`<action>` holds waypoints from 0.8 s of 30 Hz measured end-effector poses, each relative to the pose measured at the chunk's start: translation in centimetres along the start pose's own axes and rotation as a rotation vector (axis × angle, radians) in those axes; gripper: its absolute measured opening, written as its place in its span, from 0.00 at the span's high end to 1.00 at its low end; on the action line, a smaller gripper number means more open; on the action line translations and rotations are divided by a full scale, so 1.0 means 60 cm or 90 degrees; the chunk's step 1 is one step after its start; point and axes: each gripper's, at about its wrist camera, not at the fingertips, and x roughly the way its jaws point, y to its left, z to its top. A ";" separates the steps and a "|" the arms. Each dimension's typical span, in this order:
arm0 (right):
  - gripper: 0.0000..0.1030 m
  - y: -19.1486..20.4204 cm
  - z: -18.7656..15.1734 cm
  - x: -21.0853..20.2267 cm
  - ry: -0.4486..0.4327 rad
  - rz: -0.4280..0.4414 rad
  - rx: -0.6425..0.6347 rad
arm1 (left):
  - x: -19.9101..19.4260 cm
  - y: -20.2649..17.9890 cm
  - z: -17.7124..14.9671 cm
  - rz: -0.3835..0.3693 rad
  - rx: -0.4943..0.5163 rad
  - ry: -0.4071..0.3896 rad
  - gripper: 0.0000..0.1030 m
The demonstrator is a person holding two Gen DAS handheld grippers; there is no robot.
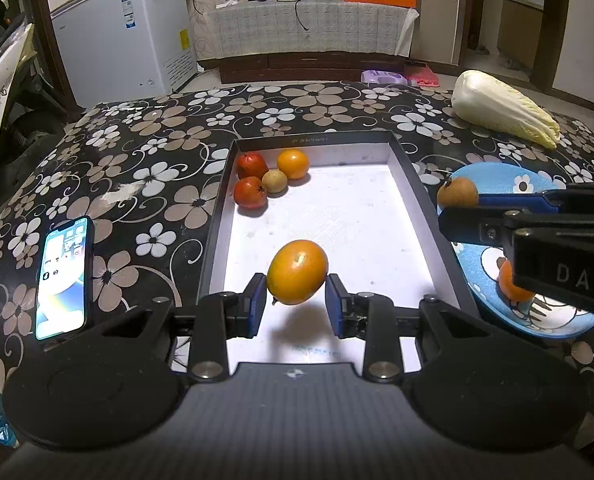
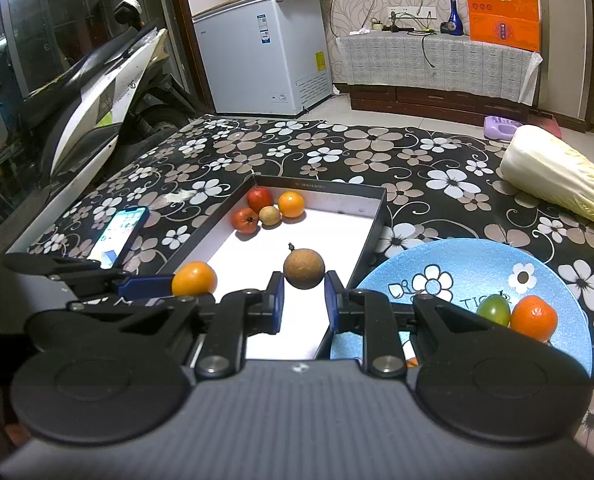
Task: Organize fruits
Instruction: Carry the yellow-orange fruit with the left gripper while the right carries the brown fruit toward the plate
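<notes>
My left gripper (image 1: 296,292) is shut on an orange tangerine (image 1: 297,270), held a little above the near end of a black box (image 1: 216,216) with a white floor. In the box's far left corner lie several fruits: two red ones (image 1: 252,165), a yellowish one (image 1: 274,181) and an orange one (image 1: 293,164). My right gripper (image 2: 303,280) is shut on a brown round fruit (image 2: 303,268) with a small stem, over the box's right side. To the right, a blue plate (image 2: 457,256) carries a green fruit (image 2: 494,309) and an orange fruit (image 2: 534,318).
A napa cabbage (image 1: 505,108) lies at the table's far right. A lit phone (image 1: 63,280) leans left of the box. The flowered table (image 1: 157,140) drops off at the left toward a parked scooter (image 2: 97,92); a white freezer (image 2: 261,48) stands behind.
</notes>
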 end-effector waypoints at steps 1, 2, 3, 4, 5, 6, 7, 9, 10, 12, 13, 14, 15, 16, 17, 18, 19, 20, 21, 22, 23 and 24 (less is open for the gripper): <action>0.76 0.000 0.000 0.000 0.000 0.000 0.000 | 0.000 0.000 0.000 0.000 0.000 0.000 0.64; 0.76 0.000 0.000 0.000 0.000 0.000 0.000 | 0.000 0.000 0.000 -0.001 0.000 0.000 0.64; 0.76 0.000 0.000 0.000 0.000 0.000 0.001 | 0.000 0.000 0.000 -0.001 0.000 -0.001 0.64; 0.76 0.001 0.000 0.000 0.000 0.000 0.000 | 0.000 -0.002 0.001 -0.001 0.002 -0.001 0.64; 0.76 -0.001 0.001 0.000 0.000 -0.001 0.001 | 0.000 -0.003 0.002 -0.001 0.003 -0.001 0.64; 0.76 -0.002 0.000 -0.001 0.000 -0.001 0.001 | 0.000 -0.004 0.002 -0.001 0.003 -0.001 0.64; 0.76 -0.002 0.000 -0.001 0.000 -0.001 0.001 | 0.000 -0.006 0.003 -0.002 0.004 -0.002 0.64; 0.76 -0.003 0.000 -0.001 0.000 -0.002 0.001 | 0.000 -0.009 0.003 -0.002 0.007 -0.003 0.64; 0.76 -0.003 0.000 -0.001 0.000 -0.002 0.001 | 0.000 -0.010 0.003 -0.003 0.008 -0.004 0.64; 0.76 -0.003 0.000 -0.001 0.001 -0.002 0.001 | 0.000 -0.012 0.002 -0.005 0.010 -0.005 0.64; 0.76 -0.005 0.000 -0.001 0.001 -0.002 0.002 | -0.001 -0.012 0.002 -0.005 0.011 -0.006 0.64; 0.76 -0.006 -0.001 -0.001 0.001 -0.003 0.002 | -0.001 -0.013 0.002 -0.006 0.011 -0.006 0.64; 0.76 -0.007 -0.001 0.000 0.001 -0.003 0.002 | -0.001 -0.013 0.002 -0.006 0.012 -0.006 0.64; 0.76 -0.009 -0.002 -0.001 0.001 -0.004 0.002 | 0.000 -0.013 0.002 -0.006 0.012 -0.006 0.64; 0.76 -0.011 -0.002 -0.001 0.002 -0.004 0.003 | 0.000 -0.014 0.002 -0.007 0.012 -0.006 0.64; 0.76 -0.013 -0.003 -0.001 0.002 -0.004 0.003 | -0.001 -0.013 0.002 -0.007 0.012 -0.006 0.64; 0.76 -0.010 -0.002 -0.001 0.001 -0.005 0.002 | -0.001 -0.014 0.002 -0.007 0.013 -0.007 0.64; 0.76 -0.010 -0.002 -0.001 0.002 -0.004 0.002 | -0.001 -0.015 0.002 -0.008 0.014 -0.007 0.64; 0.76 -0.011 -0.003 -0.001 0.001 -0.005 0.003 | -0.001 -0.016 0.002 -0.009 0.014 -0.007 0.64; 0.76 -0.013 -0.003 -0.001 0.002 -0.006 0.003 | -0.001 -0.017 0.003 -0.009 0.015 -0.007 0.64; 0.76 -0.015 -0.004 -0.001 0.002 -0.007 0.003 | -0.001 -0.018 0.003 -0.010 0.015 -0.008 0.64; 0.76 -0.015 -0.004 -0.001 0.002 -0.008 0.004 | 0.000 -0.019 0.003 -0.012 0.015 -0.008 0.64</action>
